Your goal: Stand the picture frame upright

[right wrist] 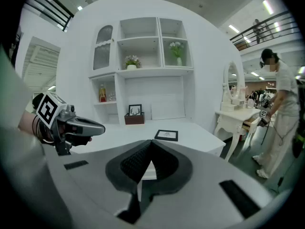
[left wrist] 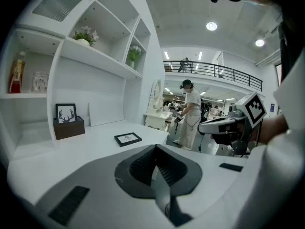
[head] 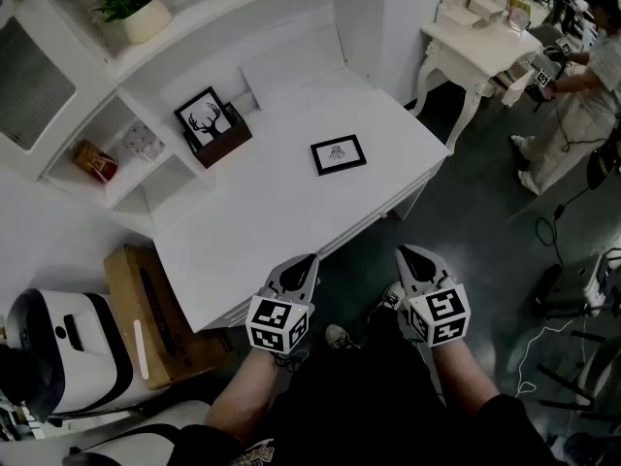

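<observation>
A small black picture frame [head: 339,153] lies flat on the white desk [head: 272,221], toward its right end; it also shows as the flat frame [left wrist: 127,139] in the left gripper view and the flat frame [right wrist: 167,135] in the right gripper view. My left gripper [head: 309,262] and right gripper [head: 408,253] hover off the desk's near edge, well short of the frame. Both are shut with nothing between their jaws. The left gripper [left wrist: 155,149] and the right gripper [right wrist: 151,144] each point toward the desk.
A deer picture [head: 204,118] stands in a brown box [head: 225,139] at the back of the desk. Shelves hold a flower pot [head: 146,17] and jars. A cardboard box [head: 155,314] sits left of the desk. A person [head: 572,105] stands by a white dressing table [head: 475,51].
</observation>
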Demonstrator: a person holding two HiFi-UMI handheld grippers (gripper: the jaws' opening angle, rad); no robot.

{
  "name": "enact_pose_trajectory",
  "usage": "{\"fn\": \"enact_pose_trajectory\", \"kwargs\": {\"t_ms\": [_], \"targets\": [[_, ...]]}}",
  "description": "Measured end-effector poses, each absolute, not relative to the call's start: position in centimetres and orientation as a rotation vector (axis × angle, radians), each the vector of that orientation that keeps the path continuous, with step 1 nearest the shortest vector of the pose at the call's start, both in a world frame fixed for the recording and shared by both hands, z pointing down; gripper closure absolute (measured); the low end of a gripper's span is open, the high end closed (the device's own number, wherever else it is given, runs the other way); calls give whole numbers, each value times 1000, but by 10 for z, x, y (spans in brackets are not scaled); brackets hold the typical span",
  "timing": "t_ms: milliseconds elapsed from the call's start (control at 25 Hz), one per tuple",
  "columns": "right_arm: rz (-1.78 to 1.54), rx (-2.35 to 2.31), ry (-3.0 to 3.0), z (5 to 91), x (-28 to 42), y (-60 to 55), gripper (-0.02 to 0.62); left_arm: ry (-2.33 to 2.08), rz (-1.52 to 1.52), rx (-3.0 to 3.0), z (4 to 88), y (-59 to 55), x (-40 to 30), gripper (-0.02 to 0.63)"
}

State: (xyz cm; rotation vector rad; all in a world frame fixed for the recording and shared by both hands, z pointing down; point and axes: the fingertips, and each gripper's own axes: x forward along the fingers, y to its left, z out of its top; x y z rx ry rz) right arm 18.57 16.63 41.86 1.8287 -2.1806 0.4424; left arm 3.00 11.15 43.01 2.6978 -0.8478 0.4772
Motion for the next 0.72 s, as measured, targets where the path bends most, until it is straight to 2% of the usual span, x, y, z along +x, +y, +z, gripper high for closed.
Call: {"fn": "enact_pose_trajectory", "kwargs": {"t_ms": [720], "targets": [[463, 1875, -2188, 423, 190, 173, 591, -828, 494, 2709, 433, 117, 37, 600]]}}
